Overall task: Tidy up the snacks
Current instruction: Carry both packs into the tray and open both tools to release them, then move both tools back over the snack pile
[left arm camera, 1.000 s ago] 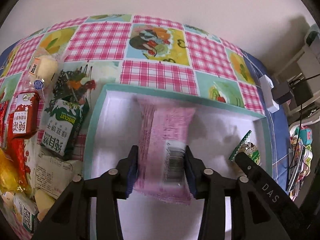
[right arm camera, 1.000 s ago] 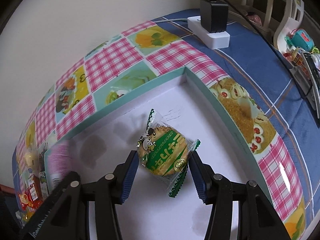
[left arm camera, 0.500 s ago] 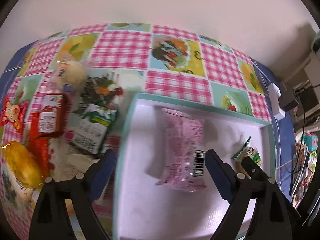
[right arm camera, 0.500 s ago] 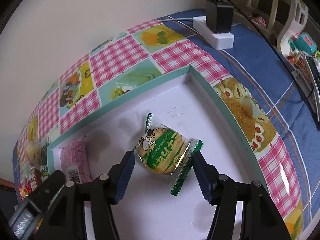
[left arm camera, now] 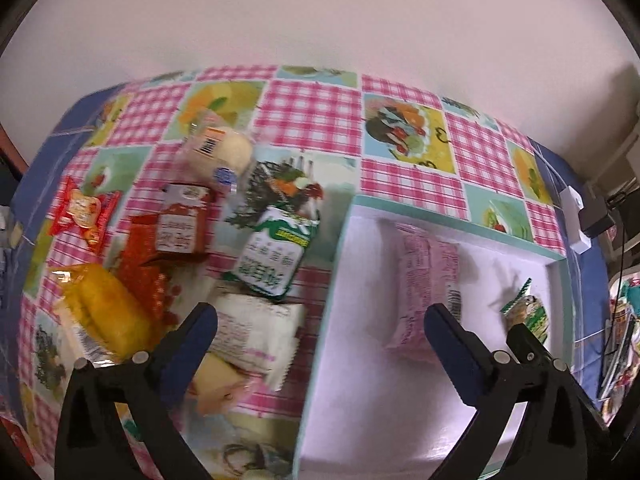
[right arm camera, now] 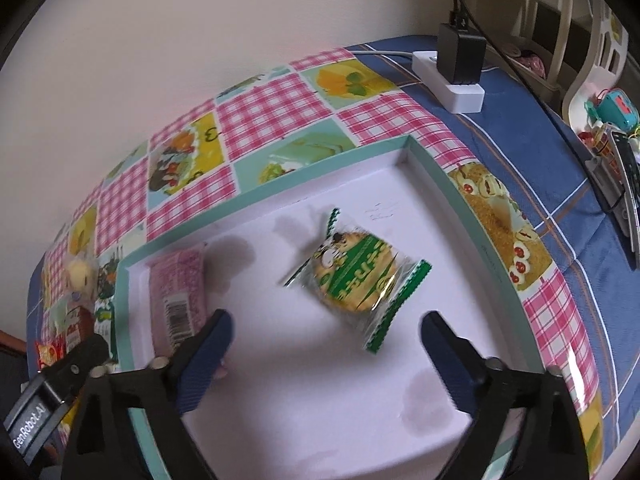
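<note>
The box [right arm camera: 486, 240], a shallow white tray with a teal rim, serves as the landmark, and it holds two snacks. The pink packet [right arm camera: 178, 296] lies along its left wall with a barcode patch facing up; its printing is too blurred to read. The green biscuit packet [right arm camera: 356, 276] sits near the middle toward the right wall, a round biscuit in clear film with green zigzag ends and a green band of pale lettering that cannot be made out. The right gripper [right arm camera: 326, 334] hangs over the box with its blue-padded jaws spread wide, holding nothing, the biscuit packet just beyond them. The left gripper [left arm camera: 320, 330] is likewise spread and empty, straddling the box's left wall. Its body, seen from the right wrist camera, carries the word "GenRobot.AI". Left of the box lies a loose pile of unsorted snacks: a green-and-white pack [left arm camera: 276, 258] with Chinese characters, touching the white wrapper [left arm camera: 256, 334] below it; a red pack [left arm camera: 180, 228] with a white label; a yellow packet [left arm camera: 102, 312]; a small red sachet [left arm camera: 82, 214]; and a pale round bun [left arm camera: 222, 150] bearing an orange sticker. A white power strip [right arm camera: 448, 78] with a black adapter sits beyond the box's far right corner.
</note>
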`<action>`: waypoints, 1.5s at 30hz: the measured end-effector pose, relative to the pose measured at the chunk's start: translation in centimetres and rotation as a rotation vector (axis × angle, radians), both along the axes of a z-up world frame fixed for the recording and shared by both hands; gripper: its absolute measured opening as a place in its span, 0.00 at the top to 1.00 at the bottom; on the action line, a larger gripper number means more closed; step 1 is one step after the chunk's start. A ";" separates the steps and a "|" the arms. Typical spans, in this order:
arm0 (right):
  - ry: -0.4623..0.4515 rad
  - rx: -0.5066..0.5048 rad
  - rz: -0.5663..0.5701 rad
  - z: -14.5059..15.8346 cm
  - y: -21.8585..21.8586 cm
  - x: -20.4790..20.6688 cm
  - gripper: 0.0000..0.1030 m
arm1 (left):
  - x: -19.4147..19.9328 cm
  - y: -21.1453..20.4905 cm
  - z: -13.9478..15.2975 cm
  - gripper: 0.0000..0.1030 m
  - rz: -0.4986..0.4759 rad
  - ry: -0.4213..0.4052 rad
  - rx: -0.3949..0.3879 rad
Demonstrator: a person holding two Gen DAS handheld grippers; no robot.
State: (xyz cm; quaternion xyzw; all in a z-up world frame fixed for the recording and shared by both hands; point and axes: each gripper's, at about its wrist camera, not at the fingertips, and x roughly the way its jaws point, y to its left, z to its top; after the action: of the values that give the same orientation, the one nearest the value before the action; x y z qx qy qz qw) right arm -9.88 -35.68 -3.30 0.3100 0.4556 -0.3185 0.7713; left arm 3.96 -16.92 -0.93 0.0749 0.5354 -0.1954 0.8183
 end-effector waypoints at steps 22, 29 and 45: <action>-0.108 0.022 0.182 4.0 9.5 -1.1 0.00 | -2.6 11.3 3.0 0.00 0.147 -0.073 0.067; -0.180 0.058 0.249 4.8 12.2 -1.2 0.00 | -2.9 13.6 4.0 0.00 0.165 -0.097 0.039; -0.199 0.077 0.438 4.9 18.1 3.2 0.01 | 0.4 21.6 2.0 0.00 0.395 -0.016 0.013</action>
State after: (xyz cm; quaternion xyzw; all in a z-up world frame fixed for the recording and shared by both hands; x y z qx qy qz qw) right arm -6.72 -17.57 1.63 0.2629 0.4454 -0.0938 0.8507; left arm 4.34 4.64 1.11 -0.0248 0.5345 -0.0271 0.8444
